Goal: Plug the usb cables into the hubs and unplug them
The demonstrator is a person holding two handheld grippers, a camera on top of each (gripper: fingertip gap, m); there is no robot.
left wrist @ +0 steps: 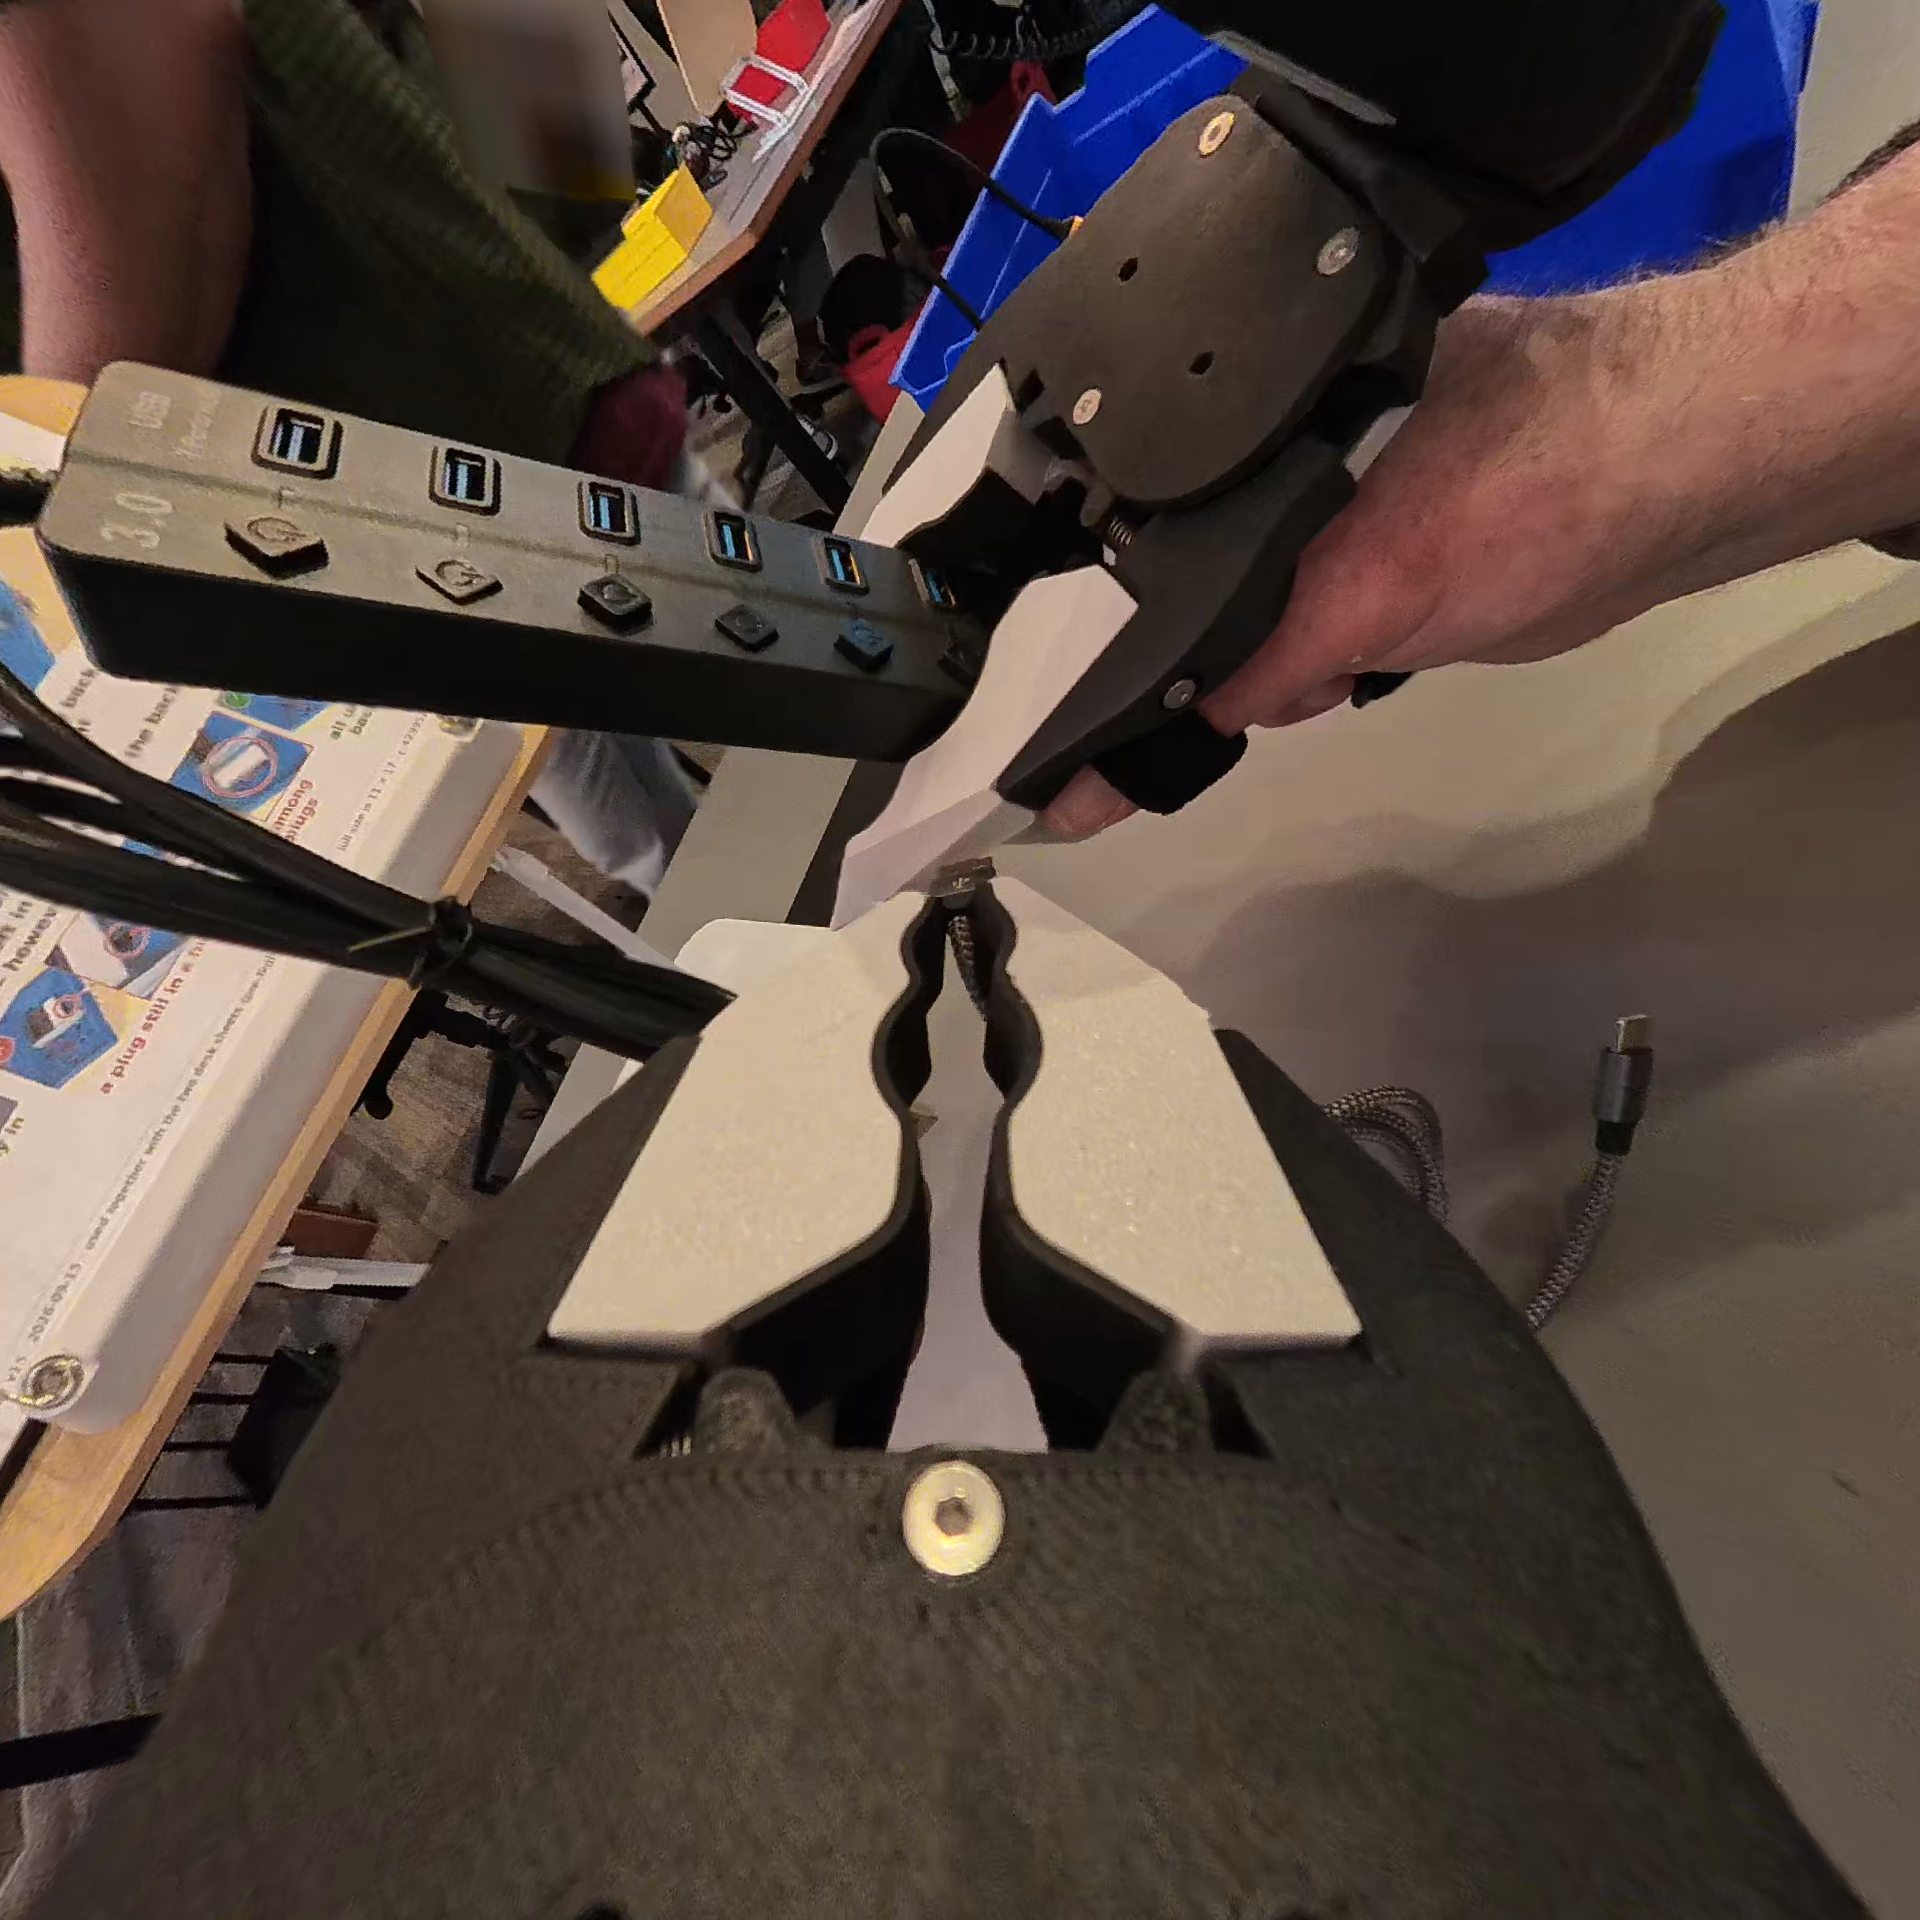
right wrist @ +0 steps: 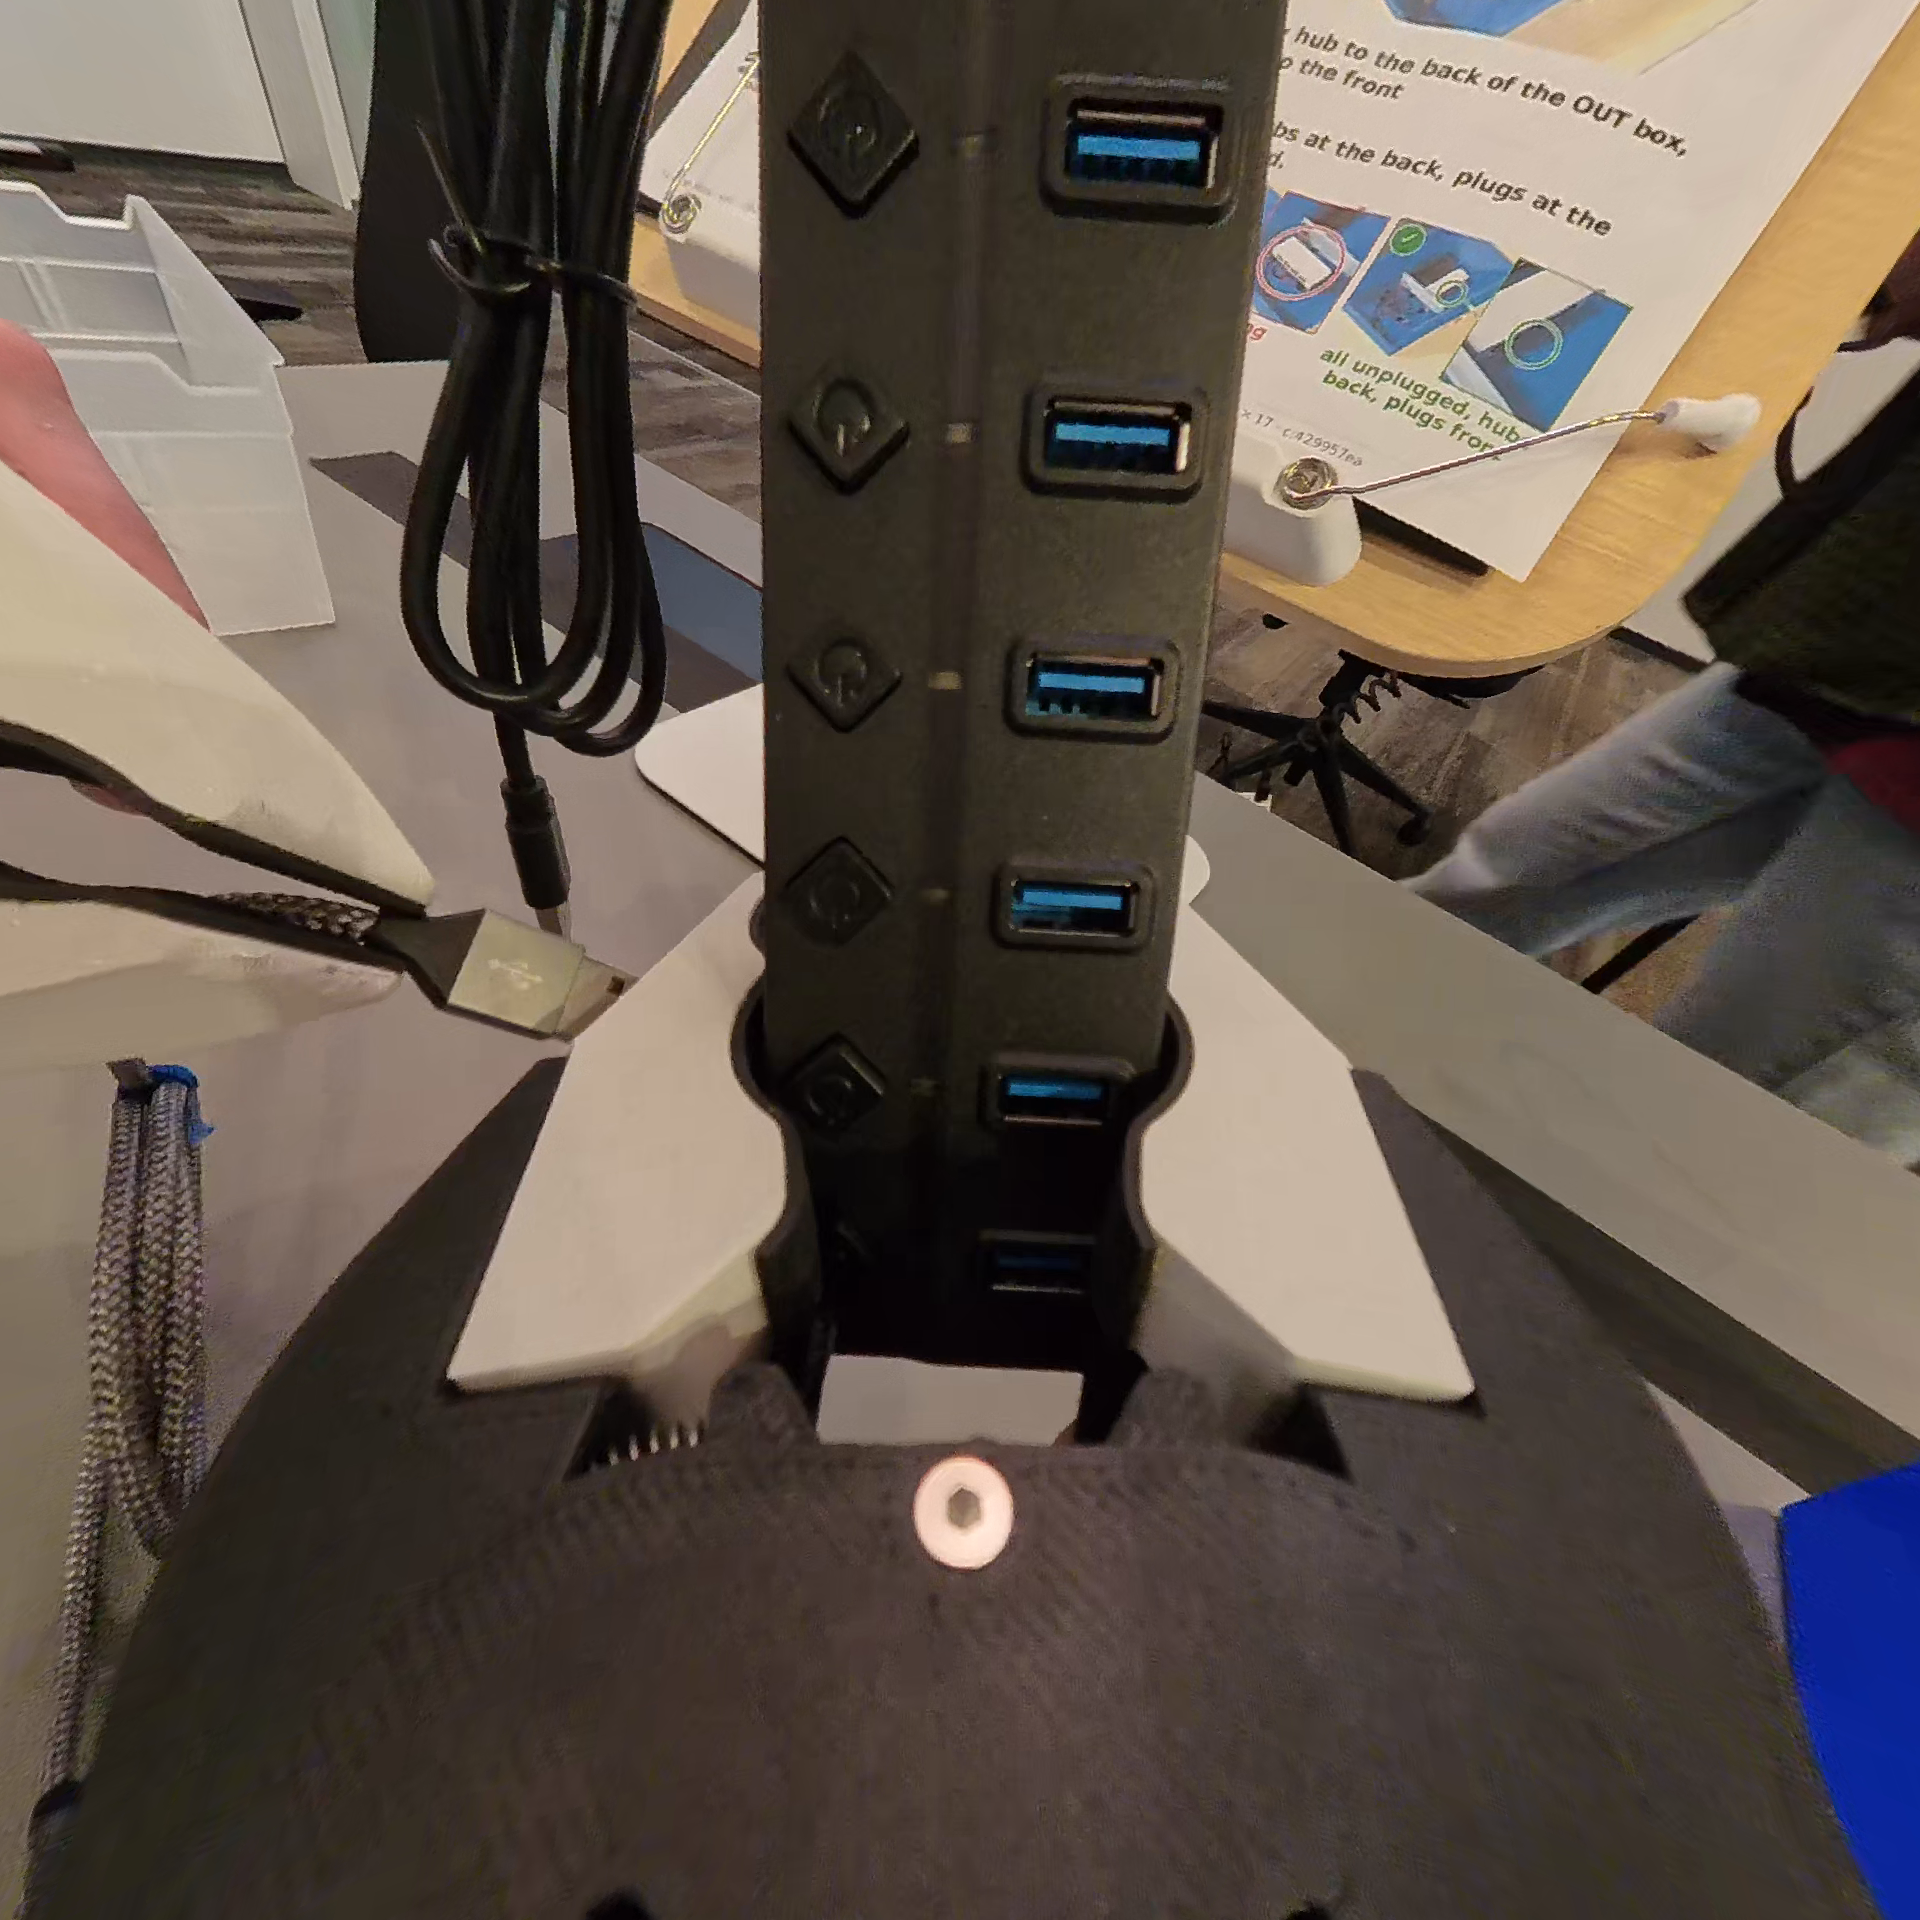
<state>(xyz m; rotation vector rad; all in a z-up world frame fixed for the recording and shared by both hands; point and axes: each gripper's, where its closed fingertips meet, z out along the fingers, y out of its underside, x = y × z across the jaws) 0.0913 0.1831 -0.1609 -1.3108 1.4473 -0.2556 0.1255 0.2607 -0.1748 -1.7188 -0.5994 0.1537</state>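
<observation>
In the left wrist view, the left gripper (left wrist: 961,899) is pinched almost closed on a braided cable (left wrist: 964,961), its metal plug poking out past the fingertips; just beyond, the right gripper (left wrist: 940,665) clamps one end of a black hub (left wrist: 499,582) held in the air; a second plug (left wrist: 1621,1070) lies apart on the grey table (left wrist: 1558,831). In the right wrist view, the hub (right wrist: 997,644) stands between the right gripper's (right wrist: 961,1039) partly spread fingers, gripped; its blue ports are all empty; the left gripper (right wrist: 400,935) holds the plug (right wrist: 520,971) just beside the hub, not touching it.
</observation>
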